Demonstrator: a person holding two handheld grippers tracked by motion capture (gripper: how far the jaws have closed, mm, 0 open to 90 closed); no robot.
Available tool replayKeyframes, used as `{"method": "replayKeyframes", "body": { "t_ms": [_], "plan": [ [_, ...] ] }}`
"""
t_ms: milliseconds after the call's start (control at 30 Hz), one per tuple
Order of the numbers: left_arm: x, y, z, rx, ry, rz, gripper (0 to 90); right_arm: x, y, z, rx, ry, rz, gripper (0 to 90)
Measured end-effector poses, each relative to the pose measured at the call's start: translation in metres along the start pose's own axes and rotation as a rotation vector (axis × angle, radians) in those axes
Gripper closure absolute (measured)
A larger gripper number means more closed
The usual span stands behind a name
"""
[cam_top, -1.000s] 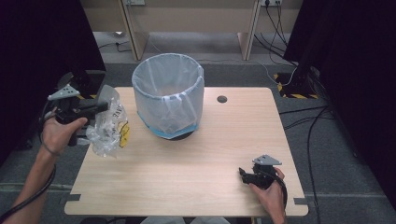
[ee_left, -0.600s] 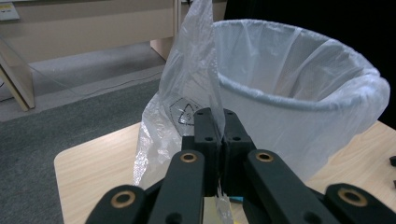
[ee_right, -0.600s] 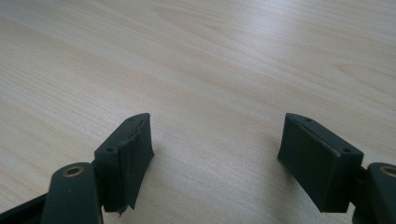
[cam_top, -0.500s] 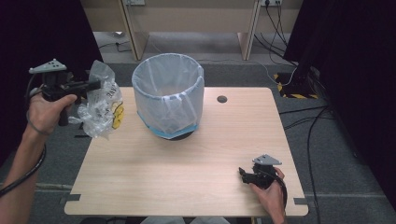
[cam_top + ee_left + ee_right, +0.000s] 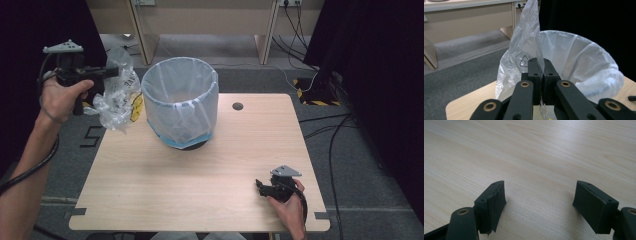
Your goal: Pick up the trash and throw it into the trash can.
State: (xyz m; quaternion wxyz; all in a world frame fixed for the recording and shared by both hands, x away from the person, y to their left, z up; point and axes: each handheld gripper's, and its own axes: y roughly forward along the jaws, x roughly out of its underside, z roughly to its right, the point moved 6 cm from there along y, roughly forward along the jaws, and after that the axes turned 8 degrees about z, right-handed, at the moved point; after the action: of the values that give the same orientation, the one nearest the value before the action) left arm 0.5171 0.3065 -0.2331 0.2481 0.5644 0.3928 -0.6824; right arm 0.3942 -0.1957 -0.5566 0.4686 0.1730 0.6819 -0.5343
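bag's yellow print (image 5: 135,106) unreadable, bin (image 5: 180,102) bottom hidden
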Motion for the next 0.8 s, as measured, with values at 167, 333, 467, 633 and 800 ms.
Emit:
{"method": "replayKeyframes", "body": {
  "t_ms": [167, 333, 467, 633, 800],
  "plan": [
    [-0.015, 0.018, 0.01, 0.006, 0.019, -0.009, 87.3, 0.0, 0.0, 0.0, 0.0, 0.0, 0.0, 25.6],
    [-0.025, 0.029, 0.015, 0.007, 0.03, -0.015, 87.3, 0.0, 0.0, 0.0, -0.001, 0.002, -0.003, 25.5],
    [-0.036, 0.041, 0.019, 0.006, 0.039, -0.025, 87.4, 0.0, 0.0, 0.0, -0.002, 0.002, -0.003, 25.5],
    [-0.044, 0.054, 0.026, 0.005, 0.069, -0.036, 87.3, 0.0, 0.0, 0.0, -0.002, 0.002, -0.004, 25.4],
    [-0.048, 0.067, 0.035, 0.005, 0.091, -0.052, 87.2, 0.0, 0.0, 0.0, -0.002, 0.001, -0.003, 25.4]
  ]
}}
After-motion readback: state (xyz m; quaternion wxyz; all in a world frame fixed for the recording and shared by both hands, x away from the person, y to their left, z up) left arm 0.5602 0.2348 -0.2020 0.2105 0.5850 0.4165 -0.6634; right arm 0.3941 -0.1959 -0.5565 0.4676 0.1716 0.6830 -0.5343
